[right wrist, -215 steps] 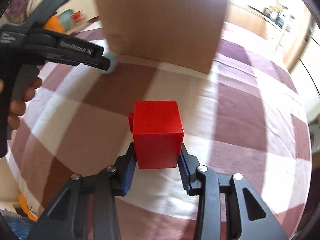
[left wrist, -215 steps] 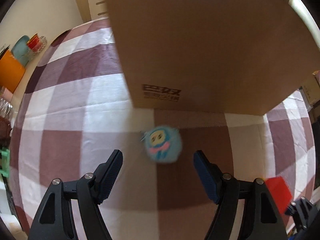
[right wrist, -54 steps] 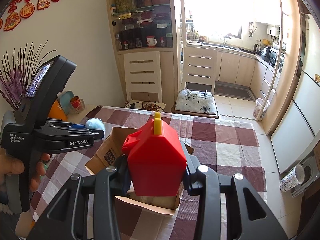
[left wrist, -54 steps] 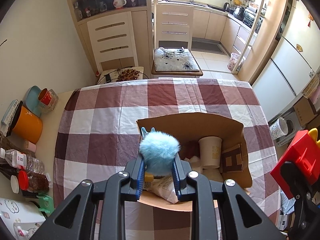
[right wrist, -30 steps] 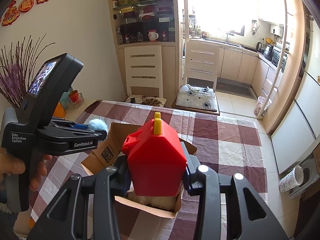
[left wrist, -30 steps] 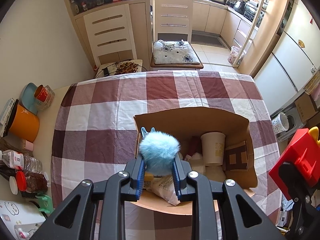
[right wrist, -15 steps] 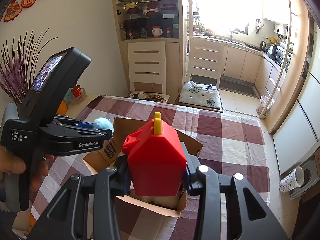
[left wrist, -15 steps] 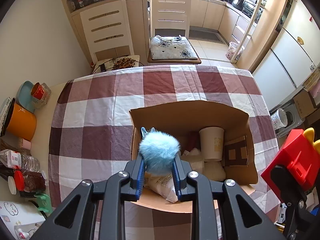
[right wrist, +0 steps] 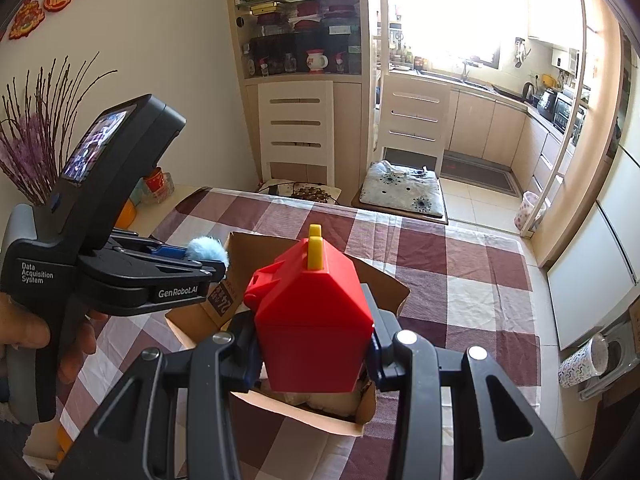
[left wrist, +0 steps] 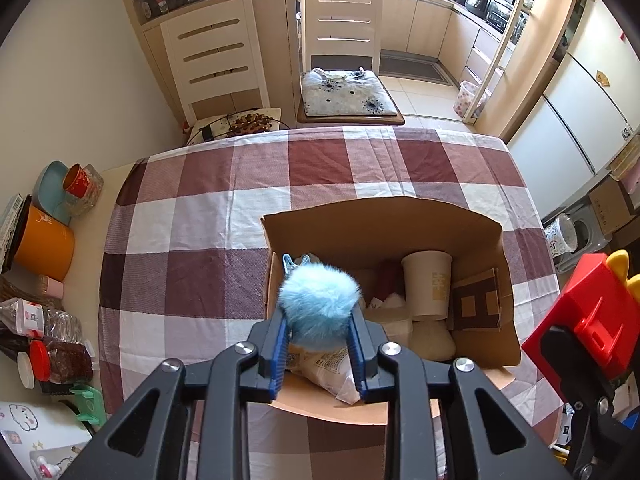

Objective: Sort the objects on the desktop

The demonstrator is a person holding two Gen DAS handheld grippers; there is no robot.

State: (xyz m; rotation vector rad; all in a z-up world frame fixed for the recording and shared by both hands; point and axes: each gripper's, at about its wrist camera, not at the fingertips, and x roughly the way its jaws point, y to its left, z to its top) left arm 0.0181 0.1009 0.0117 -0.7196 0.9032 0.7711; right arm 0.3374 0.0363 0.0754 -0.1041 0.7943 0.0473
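Since the start, both tools have risen from the counter to hang above the open cardboard box (left wrist: pixel 384 216), each carrying its object. Left tool (left wrist: pixel 320 344): its blue pads flank a fluffy light-blue pompom toy (left wrist: pixel 319 305), and the jaws are opening around it, with the toy between them over the box's left side. Right tool (right wrist: pixel 314 356): pinching a red house-shaped toy box (right wrist: pixel 312 328) with a yellow tab on its roof, held above the box's near edge. Inside the box sit a paper cup (left wrist: pixel 426 286) and a printed packet (left wrist: pixel 326 368). Beneath lies the counter's maroon-and-white checked tablecloth (left wrist: pixel 192 216). A person's hand (right wrist: pixel 24 336) grips the left tool's handle.
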